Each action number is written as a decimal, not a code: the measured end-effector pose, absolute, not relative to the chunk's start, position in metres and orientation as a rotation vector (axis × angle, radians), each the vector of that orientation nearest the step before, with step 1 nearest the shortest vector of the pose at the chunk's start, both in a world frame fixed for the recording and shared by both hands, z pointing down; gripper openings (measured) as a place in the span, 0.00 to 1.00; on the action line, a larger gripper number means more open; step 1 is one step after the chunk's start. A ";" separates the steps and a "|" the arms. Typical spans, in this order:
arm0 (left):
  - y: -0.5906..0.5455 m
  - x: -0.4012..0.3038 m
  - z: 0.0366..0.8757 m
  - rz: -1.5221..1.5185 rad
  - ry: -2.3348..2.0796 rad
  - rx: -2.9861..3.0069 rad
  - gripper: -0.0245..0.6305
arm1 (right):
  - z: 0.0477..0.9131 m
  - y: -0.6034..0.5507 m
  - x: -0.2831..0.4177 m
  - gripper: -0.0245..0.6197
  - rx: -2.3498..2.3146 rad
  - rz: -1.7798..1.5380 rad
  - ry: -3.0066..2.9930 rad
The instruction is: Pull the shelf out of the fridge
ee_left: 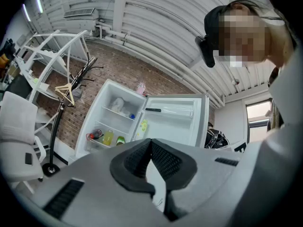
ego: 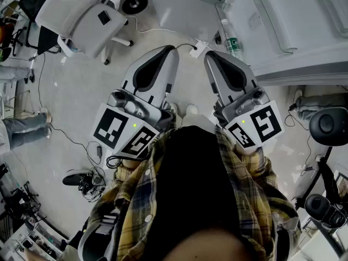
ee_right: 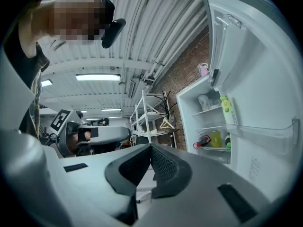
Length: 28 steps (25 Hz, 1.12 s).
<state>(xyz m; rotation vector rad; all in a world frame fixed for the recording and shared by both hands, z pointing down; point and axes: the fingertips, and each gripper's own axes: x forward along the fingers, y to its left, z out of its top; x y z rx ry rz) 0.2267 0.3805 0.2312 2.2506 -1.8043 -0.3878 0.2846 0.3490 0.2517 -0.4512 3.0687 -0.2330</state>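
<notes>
Well short of the fridge (ee_left: 124, 90), both left gripper (ego: 169, 50) and right gripper (ego: 211, 56) sit level, closed and empty, since the shelf (ee_left: 116, 112) isn't reached yet.

The floor (ego: 81, 91) before the open fridge (ee_left: 105, 119) is left mostly bare, bounded by a white chair (ego: 76, 12) at left and the swung-out door (ego: 293, 20) at right.

Head cam top-down; gripper views: fridge (ee_left: 102, 112)
</notes>
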 end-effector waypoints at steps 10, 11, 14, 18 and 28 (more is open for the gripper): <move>0.366 0.239 0.240 -0.389 -1.796 2.239 0.04 | 0.260 0.334 0.300 0.07 -0.453 -0.299 3.060; 0.365 0.240 0.241 -0.387 -1.800 2.233 0.04 | 0.262 0.332 0.303 0.07 -0.457 -0.308 3.057; 0.362 0.241 0.247 -0.397 -1.815 2.203 0.04 | 0.270 0.325 0.308 0.07 -0.453 -0.329 3.064; 0.363 0.242 0.251 -0.436 -1.845 2.149 0.04 | 0.280 0.321 0.312 0.07 -0.423 -0.339 3.094; 0.374 0.226 0.270 -0.466 -1.899 2.043 0.04 | 0.305 0.322 0.300 0.07 -0.341 -0.417 3.134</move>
